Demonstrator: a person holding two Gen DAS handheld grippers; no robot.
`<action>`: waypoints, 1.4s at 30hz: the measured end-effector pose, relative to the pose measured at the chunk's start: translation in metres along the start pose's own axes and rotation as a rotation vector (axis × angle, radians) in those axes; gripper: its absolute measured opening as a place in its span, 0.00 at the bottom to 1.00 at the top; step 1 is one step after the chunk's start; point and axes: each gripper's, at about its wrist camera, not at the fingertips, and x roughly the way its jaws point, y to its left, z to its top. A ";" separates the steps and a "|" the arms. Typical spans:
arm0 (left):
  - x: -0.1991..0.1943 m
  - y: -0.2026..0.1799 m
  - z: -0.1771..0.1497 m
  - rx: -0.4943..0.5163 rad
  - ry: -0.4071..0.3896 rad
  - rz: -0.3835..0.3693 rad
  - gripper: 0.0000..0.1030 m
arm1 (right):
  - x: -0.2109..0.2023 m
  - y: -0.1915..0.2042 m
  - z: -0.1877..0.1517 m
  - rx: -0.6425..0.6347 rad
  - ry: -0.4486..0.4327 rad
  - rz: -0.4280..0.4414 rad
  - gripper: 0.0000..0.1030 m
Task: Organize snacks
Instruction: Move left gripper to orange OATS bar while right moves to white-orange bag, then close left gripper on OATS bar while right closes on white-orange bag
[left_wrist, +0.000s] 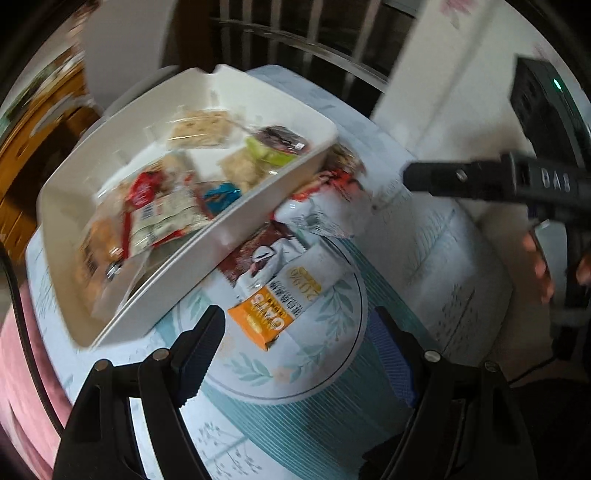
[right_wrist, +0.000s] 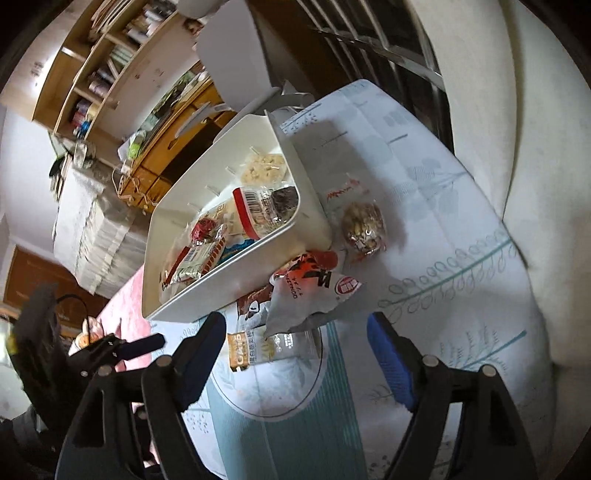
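Note:
A white bin (left_wrist: 177, 269) (right_wrist: 207, 291) holds several snack packets. Beside it on the patterned cloth lie an orange-and-white oats packet (left_wrist: 273, 314) (right_wrist: 258, 350), a grey-white pouch with red print (right_wrist: 310, 295) (left_wrist: 325, 210), and a clear bag of nuts (right_wrist: 364, 225). My left gripper (left_wrist: 295, 350) is open and empty, just short of the oats packet. My right gripper (right_wrist: 299, 350) is open and empty, over the oats packet and pouch. It also shows in the left wrist view (left_wrist: 461, 177), at the right above the cloth.
The table (left_wrist: 424, 236) wears a pale cloth with teal leaf print. A window grille (left_wrist: 295, 33) stands behind it. A pink cloth (left_wrist: 22, 354) lies at the left. Wooden shelves and a desk (right_wrist: 110, 74) stand further off.

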 end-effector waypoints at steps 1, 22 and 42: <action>0.005 -0.002 0.000 0.041 0.002 -0.018 0.77 | 0.002 -0.003 -0.002 0.016 -0.009 0.002 0.78; 0.093 -0.004 0.001 0.306 0.019 -0.012 0.74 | 0.068 -0.021 -0.012 0.137 -0.057 0.030 0.81; 0.098 -0.029 -0.026 0.382 -0.052 0.059 0.42 | 0.086 -0.020 0.000 0.131 -0.052 -0.006 0.66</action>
